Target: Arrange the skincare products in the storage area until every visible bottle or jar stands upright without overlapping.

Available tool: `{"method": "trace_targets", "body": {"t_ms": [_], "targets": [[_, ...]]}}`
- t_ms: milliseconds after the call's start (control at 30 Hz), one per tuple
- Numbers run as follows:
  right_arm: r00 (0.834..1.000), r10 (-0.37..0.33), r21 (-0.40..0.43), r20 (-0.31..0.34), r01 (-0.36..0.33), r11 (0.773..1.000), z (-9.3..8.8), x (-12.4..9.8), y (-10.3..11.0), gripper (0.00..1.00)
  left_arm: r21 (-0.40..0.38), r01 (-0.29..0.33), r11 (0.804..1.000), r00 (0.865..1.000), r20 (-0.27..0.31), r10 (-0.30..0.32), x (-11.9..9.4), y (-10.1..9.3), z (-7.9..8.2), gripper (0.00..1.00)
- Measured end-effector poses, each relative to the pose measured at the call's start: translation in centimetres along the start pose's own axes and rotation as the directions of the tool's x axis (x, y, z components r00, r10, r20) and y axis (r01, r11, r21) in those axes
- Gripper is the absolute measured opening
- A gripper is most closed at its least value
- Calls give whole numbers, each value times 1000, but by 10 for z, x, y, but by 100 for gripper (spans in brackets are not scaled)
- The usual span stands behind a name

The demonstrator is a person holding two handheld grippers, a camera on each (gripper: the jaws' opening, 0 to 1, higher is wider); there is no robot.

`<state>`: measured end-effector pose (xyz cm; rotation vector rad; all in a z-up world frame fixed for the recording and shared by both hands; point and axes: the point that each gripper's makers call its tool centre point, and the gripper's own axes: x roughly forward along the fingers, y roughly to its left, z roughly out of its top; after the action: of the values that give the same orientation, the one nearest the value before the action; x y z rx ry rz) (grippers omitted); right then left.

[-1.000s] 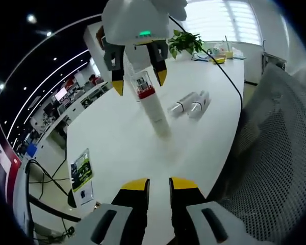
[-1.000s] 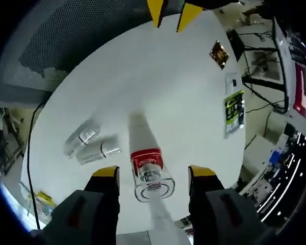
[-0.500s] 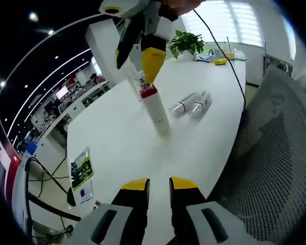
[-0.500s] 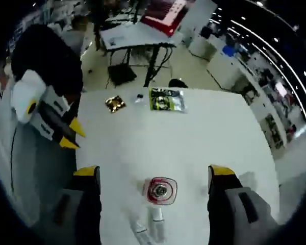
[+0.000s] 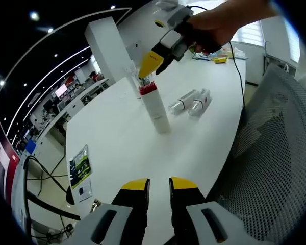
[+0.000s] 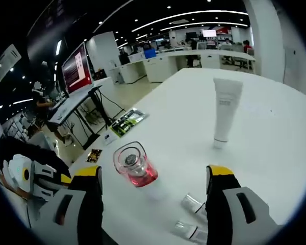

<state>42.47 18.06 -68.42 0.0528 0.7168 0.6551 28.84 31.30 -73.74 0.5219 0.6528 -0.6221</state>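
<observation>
A tall white bottle [image 5: 156,108] with a red band and clear cap stands upright mid-table. From above, its cap [image 6: 134,166] lies between my right gripper's jaws, nearer the left one. My right gripper [image 6: 153,174] is open, nothing held. In the left gripper view a hand holds that right gripper [image 5: 147,69] just over the cap. Two small tubes [image 5: 191,103] lie side by side right of the bottle, and the same tubes [image 6: 193,217] show below it. A white tube [image 6: 225,109] stands on its cap further back. My left gripper [image 5: 159,185] hangs shut over the table's near edge.
A green leaflet [image 5: 80,167] lies at the table's left corner, and the leaflet [image 6: 125,122] has a gold packet [image 6: 94,154] beside it. A mesh chair [image 5: 275,153] stands at the right edge. A black cable [image 5: 238,76] crosses the far side. The left gripper [image 6: 35,176] shows at left.
My right gripper has swung from looking straight down on the bottle to a lower, tilted pose beside its cap, still open. The left gripper and the products have not moved.
</observation>
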Motion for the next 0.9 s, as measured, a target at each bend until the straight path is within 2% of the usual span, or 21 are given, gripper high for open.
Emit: {"method": "trace_targets", "body": {"t_ms": [33, 67, 133, 167, 233, 333, 400, 467, 633, 667, 767, 800, 900], "targets": [[1000, -25, 15, -5, 25, 1000, -3, 1, 0, 72, 1, 0, 1000, 1000, -4, 0, 0, 0, -1, 16], [997, -69, 74, 21, 67, 995, -4, 5, 2, 71, -1, -2, 1000, 1000, -7, 2, 0, 1, -1, 16], [997, -68, 148, 38, 62, 987, -3, 17, 5, 70, -9, -6, 1000, 1000, -10, 6, 0, 2, -2, 16], [995, -93, 169, 35, 86, 982, -5, 25, 5, 70, -10, -6, 1000, 1000, -12, 6, 0, 2, -3, 16], [991, -133, 140, 29, 128, 982, -8, 38, 5, 67, -7, -5, 1000, 1000, -16, 5, 0, 2, -3, 16], [975, -219, 124, 29, 213, 969, -12, 50, 0, 61, -7, -7, 1000, 1000, -15, 7, 0, 2, -3, 16], [956, -292, 87, 10, 290, 953, -16, 54, -9, 58, -8, -7, 1000, 1000, -17, 7, 0, 2, -3, 16], [950, -312, 57, 11, 311, 949, -17, 58, -9, 51, -8, -11, 1000, 1000, -16, 10, 0, 3, -3, 16], [941, -337, 31, 24, 336, 941, -20, 62, -17, 36, -7, -13, 1000, 1000, -12, 13, 0, 3, -3, 16], [948, -314, 22, 49, 313, 949, -18, 63, -14, 35, -7, -14, 1000, 1000, -11, 14, 0, 3, -2, 16], [948, -314, 26, 53, 313, 949, -19, 61, -16, 35, -4, -11, 1000, 1000, -13, 11, 1, 2, -2, 16], [952, -296, 10, 72, 296, 955, -18, 61, -16, 35, -3, -10, 1000, 1000, -13, 10, 1, 2, -2, 16], [967, -242, -41, 74, 245, 969, -18, 61, -10, 34, -1, -4, 1000, 1000, -16, 4, 1, 1, -3, 16]]}}
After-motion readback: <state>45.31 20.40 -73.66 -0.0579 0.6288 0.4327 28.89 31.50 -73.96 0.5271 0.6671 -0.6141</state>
